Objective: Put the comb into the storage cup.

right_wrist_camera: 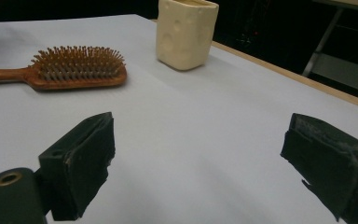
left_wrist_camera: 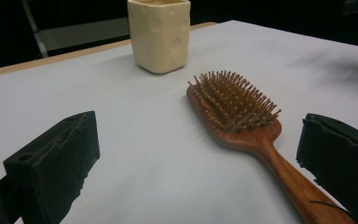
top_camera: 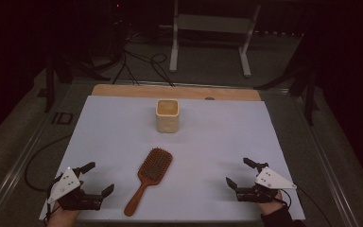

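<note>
Left gripper (top_camera: 94,178), jaws spread and empty, rests just left of the hairbrush (top_camera: 149,177); right gripper (top_camera: 239,173), likewise released, sits well right of it. Nothing grasped yet; all handling remains. White mat (top_camera: 217,142) bare around the hairbrush; cream cup (top_camera: 167,115) stands beyond it, no obstruction.
</note>
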`<act>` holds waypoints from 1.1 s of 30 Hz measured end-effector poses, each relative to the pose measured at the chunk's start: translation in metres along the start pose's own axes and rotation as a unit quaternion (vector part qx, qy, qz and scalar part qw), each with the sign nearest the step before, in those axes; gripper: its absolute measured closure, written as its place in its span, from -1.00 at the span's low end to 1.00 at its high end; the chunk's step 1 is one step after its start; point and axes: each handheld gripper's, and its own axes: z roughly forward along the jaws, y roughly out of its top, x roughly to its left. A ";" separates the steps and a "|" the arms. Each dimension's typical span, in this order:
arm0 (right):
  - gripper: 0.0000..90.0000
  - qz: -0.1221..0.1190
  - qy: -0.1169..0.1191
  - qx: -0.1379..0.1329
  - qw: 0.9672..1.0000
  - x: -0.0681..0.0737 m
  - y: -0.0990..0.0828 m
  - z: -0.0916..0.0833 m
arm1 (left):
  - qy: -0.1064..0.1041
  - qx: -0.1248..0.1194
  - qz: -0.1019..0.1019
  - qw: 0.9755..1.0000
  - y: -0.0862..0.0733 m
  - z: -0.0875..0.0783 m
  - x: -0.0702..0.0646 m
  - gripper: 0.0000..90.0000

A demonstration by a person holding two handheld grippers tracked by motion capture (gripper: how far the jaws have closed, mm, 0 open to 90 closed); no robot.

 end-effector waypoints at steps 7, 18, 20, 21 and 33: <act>-0.81 0.002 -0.001 -0.007 1.000 0.000 0.001 -0.001 | -0.003 0.005 0.003 1.000 0.012 -0.002 -0.002 -1.00; -0.81 0.003 0.001 -0.009 1.000 0.000 0.001 -0.002 | 0.000 0.021 0.016 1.000 0.034 -0.007 -0.005 -1.00; -0.81 0.004 0.001 -0.008 1.000 0.000 0.001 -0.002 | 0.000 0.027 0.018 0.999 0.038 -0.007 -0.006 -1.00; -0.81 0.005 0.002 -0.008 1.000 0.000 0.001 -0.001 | -0.001 0.028 0.020 0.999 0.040 -0.006 -0.007 -1.00; -0.81 0.003 0.002 -0.007 1.000 0.000 0.002 -0.001 | 0.000 0.056 0.024 0.998 0.058 0.007 -0.021 -1.00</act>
